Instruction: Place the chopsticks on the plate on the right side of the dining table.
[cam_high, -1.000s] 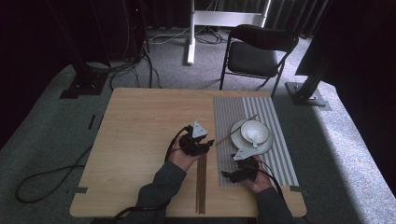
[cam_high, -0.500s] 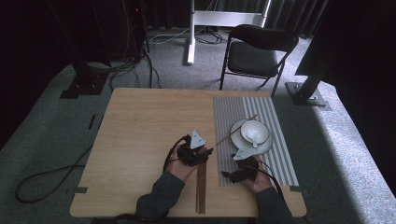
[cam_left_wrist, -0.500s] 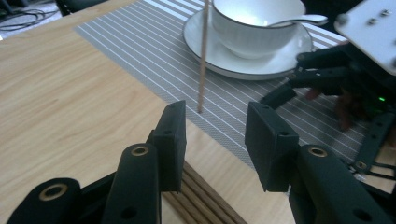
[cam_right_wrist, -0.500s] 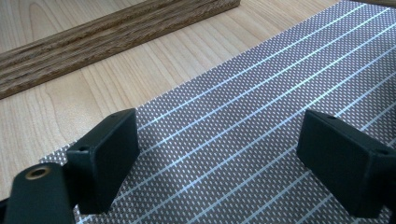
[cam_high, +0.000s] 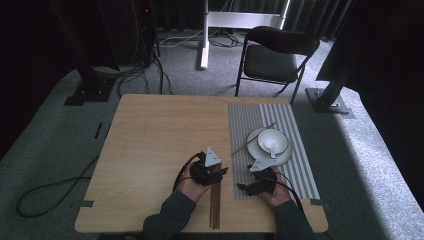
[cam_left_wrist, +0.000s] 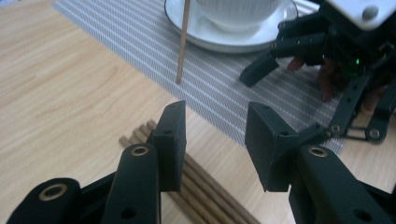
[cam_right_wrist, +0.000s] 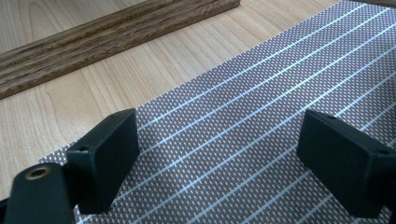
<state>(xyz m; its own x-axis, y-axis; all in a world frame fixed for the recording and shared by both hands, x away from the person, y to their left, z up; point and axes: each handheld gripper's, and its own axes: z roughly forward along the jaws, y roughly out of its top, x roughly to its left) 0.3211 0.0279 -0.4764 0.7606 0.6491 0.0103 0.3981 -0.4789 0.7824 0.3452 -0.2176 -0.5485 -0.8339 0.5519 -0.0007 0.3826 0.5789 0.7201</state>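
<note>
On the counter (cam_high: 150, 140) beside the striped mat (cam_high: 295, 150), the chopstick bundle (cam_high: 215, 207) lies under the spread, empty left claw (cam_left_wrist: 212, 140): light, stiff, smooth sticks, likely rolling, best pinched singly mid-length.

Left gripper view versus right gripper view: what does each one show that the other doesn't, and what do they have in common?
Left gripper view: a white plate bearing a bowl, a single chopstick leaning on the plate's rim, and the right gripper resting on the mat, beyond the open left gripper.

Right gripper view: the right gripper's own open jaws low over the mat.

Both: the striped placemat, the wooden table and the bundle of brown chopsticks.
</note>
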